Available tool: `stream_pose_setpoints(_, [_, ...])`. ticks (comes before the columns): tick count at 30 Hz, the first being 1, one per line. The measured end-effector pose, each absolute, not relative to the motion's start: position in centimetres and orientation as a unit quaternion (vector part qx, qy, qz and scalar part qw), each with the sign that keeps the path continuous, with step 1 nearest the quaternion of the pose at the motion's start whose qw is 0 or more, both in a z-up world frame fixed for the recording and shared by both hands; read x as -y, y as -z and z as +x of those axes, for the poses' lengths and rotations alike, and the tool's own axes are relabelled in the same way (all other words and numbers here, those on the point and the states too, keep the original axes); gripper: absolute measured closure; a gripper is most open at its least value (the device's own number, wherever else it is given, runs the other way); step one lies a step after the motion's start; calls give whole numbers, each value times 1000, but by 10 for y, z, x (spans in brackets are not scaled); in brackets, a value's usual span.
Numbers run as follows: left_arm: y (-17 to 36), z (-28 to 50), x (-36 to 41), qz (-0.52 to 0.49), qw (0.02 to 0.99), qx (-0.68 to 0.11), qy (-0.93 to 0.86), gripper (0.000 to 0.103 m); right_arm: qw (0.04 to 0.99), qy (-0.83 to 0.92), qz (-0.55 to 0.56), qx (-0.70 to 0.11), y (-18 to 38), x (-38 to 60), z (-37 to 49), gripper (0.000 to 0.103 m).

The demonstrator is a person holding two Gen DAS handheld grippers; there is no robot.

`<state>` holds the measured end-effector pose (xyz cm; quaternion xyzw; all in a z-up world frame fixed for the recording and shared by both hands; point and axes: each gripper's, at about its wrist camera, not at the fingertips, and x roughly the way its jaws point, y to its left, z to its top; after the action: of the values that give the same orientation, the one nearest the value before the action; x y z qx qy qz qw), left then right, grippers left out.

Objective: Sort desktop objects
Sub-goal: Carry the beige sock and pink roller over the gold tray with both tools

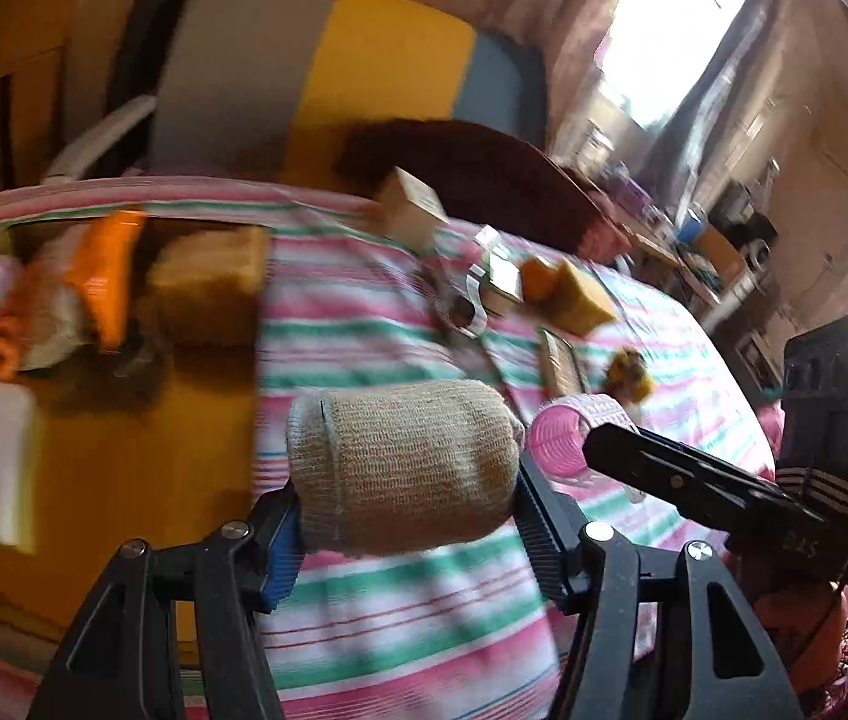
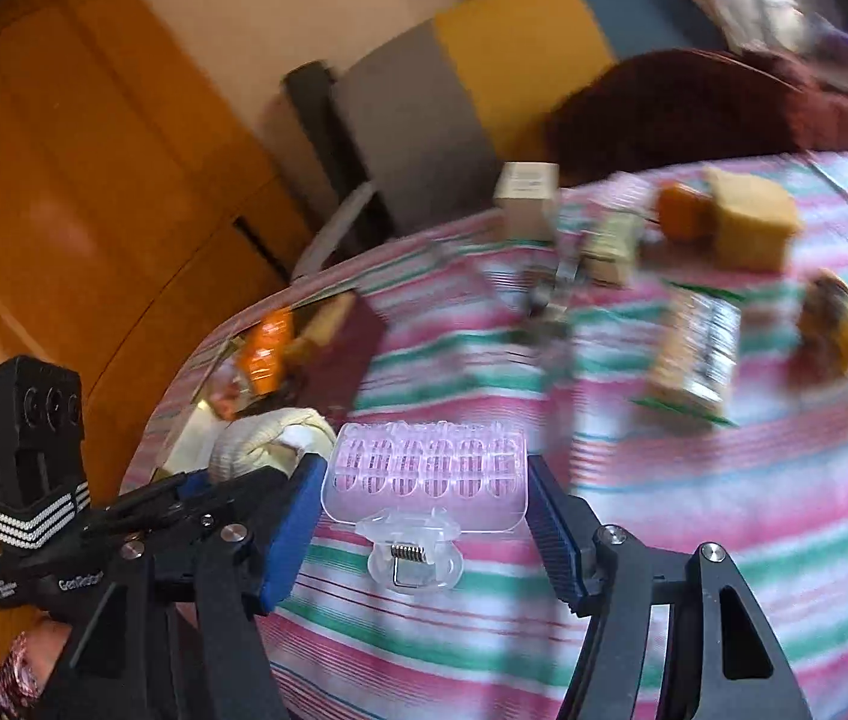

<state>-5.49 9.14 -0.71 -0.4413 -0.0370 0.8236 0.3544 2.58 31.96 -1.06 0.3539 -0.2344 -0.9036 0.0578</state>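
Bandage roll (image 1: 402, 468) in left tool (image 1: 405, 516), hair roller (image 2: 427, 468) in right tool (image 2: 424, 516)

Striped tablecloth (image 1: 399, 618), colour-block chair (image 1: 327, 66), window (image 1: 670, 30)

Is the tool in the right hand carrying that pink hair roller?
Yes, the pink hair roller sits clamped between the blue pads of the right tool, lifted above the striped tablecloth.

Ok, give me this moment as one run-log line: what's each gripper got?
left gripper: shut on bandage roll | right gripper: shut on pink roller | both above striped cloth | frames blurred
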Motion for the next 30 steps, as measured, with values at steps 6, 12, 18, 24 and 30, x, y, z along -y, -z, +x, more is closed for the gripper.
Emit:
stream_pose_setpoints(6, [3, -87, -31, -433, 296, 59, -849, 41, 120, 907, 363, 175, -6, -257, -22, 37])
stream_pose_setpoints(12, [25, -132, 13, -456, 238, 65, -855, 41, 171, 903, 379, 107, -7, -192, -68, 37])
stream_pose_setpoints(18, [51, -171, 16, -486, 203, 67, -847, 38, 158, 903, 399, 35, 15, -158, -118, 36])
stream_pose_setpoints(24, [42, -171, 21, -484, 195, 87, -849, 35, 144, 896, 411, 84, 19, -172, -126, 27])
stream_pose_setpoints(30, [13, -160, 34, -441, 188, 118, -870, 31, 131, 901, 387, 146, 16, -199, -93, 26])
